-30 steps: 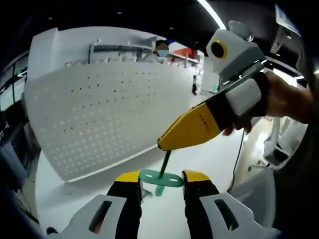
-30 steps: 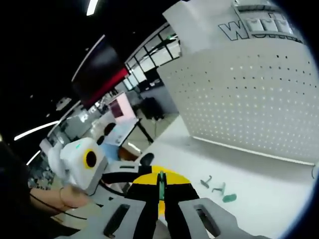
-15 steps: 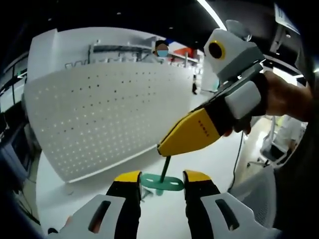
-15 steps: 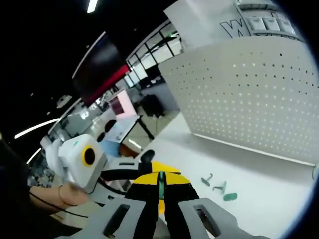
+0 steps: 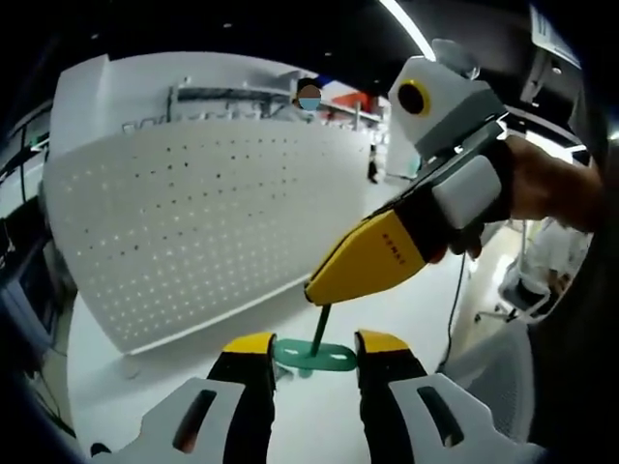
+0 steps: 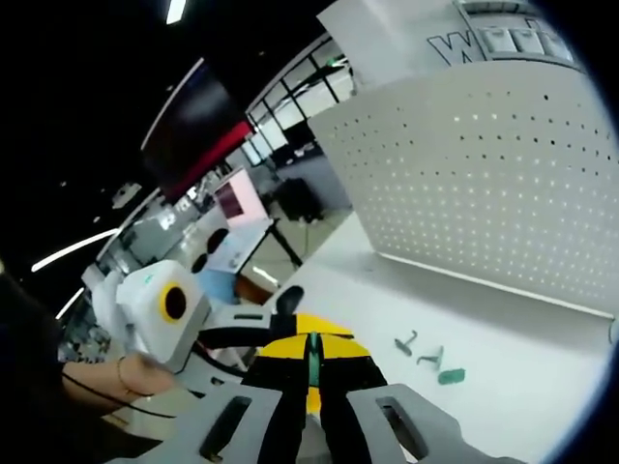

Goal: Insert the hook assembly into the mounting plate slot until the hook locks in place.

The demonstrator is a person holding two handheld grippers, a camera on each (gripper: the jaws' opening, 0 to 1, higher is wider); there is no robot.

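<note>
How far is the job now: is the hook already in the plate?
Done: both parts are picked up. The left gripper holds the green plate between its jaws, and the right gripper is shut on the thin green hook. In hand: the hook's lower end meets the plate at its middle. Left: I cannot see whether it has locked. Spare green pieces lie on the white table near the pegboard.

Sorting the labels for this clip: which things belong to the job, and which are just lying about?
In the job:
- flat green oval mounting plate, in left gripper
- thin green hook rod, in right gripper

Lying about:
- small green parts on table
- white perforated pegboard
</note>
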